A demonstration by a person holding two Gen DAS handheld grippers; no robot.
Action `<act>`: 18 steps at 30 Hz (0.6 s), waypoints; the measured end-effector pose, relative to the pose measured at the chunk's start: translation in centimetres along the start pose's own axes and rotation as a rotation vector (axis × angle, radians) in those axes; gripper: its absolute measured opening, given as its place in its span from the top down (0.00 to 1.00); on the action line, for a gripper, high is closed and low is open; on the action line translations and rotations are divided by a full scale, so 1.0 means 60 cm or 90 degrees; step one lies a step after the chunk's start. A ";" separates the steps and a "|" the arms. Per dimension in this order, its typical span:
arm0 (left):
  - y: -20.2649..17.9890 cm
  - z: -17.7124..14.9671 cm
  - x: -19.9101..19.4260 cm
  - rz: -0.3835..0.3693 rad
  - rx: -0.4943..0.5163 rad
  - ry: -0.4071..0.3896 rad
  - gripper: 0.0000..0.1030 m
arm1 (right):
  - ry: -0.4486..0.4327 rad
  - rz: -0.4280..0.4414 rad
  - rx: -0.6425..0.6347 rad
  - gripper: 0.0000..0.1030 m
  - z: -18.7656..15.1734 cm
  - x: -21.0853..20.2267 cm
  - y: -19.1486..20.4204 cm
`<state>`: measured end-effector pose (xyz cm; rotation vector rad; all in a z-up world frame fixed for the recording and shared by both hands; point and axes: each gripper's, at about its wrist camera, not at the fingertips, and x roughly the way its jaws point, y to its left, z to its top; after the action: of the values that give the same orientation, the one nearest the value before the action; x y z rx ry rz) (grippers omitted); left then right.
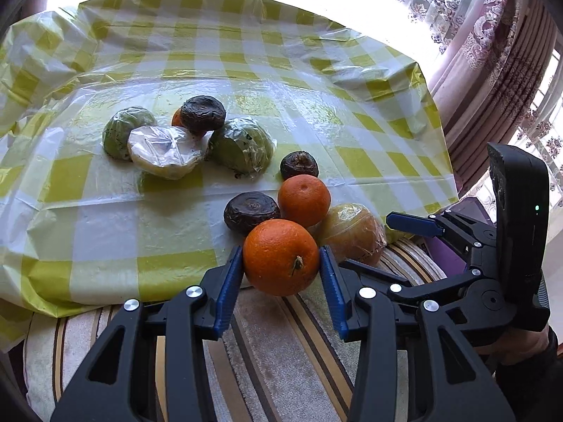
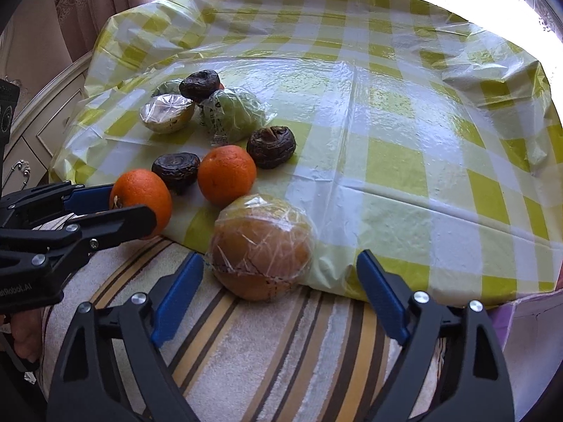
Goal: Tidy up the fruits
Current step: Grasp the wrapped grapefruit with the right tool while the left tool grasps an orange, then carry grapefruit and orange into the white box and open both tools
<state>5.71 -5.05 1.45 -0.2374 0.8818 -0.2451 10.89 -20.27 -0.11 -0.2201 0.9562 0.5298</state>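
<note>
My left gripper (image 1: 281,260) is shut on an orange (image 1: 281,256), with a blue pad pressed on each side, at the near edge of the checked tablecloth (image 1: 105,211). The same orange (image 2: 144,190) shows at the left of the right wrist view. My right gripper (image 2: 281,267) is open, and its fingers straddle a plastic-wrapped yellow-orange fruit (image 2: 260,246) without touching it. That wrapped fruit (image 1: 352,232) lies just right of the held orange. A second orange (image 1: 304,201) sits behind them.
Three dark wrinkled fruits (image 1: 251,211) (image 1: 299,165) (image 1: 203,114), two green wrapped fruits (image 1: 242,147) (image 1: 123,130) and a white wrapped half (image 1: 165,153) lie further back. A striped cushion (image 1: 267,344) is under the grippers. Curtains (image 1: 492,52) hang at the right.
</note>
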 end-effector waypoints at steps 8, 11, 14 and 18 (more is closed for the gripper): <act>0.002 -0.004 -0.013 0.010 0.004 -0.012 0.60 | 0.008 -0.018 -0.028 0.28 0.012 0.019 0.020; 0.001 -0.007 -0.017 0.016 0.004 -0.014 0.60 | 0.002 -0.024 -0.040 0.37 0.010 0.016 0.025; -0.001 -0.007 -0.021 0.024 0.006 -0.014 0.60 | -0.005 -0.011 -0.032 0.38 0.005 0.012 0.020; -0.009 -0.006 -0.025 0.032 0.014 -0.016 0.60 | -0.021 0.002 -0.013 0.38 -0.002 -0.006 0.009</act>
<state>4.45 -5.13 2.50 -0.1966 0.8583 -0.2049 10.35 -19.96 0.14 -0.2285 0.9192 0.5445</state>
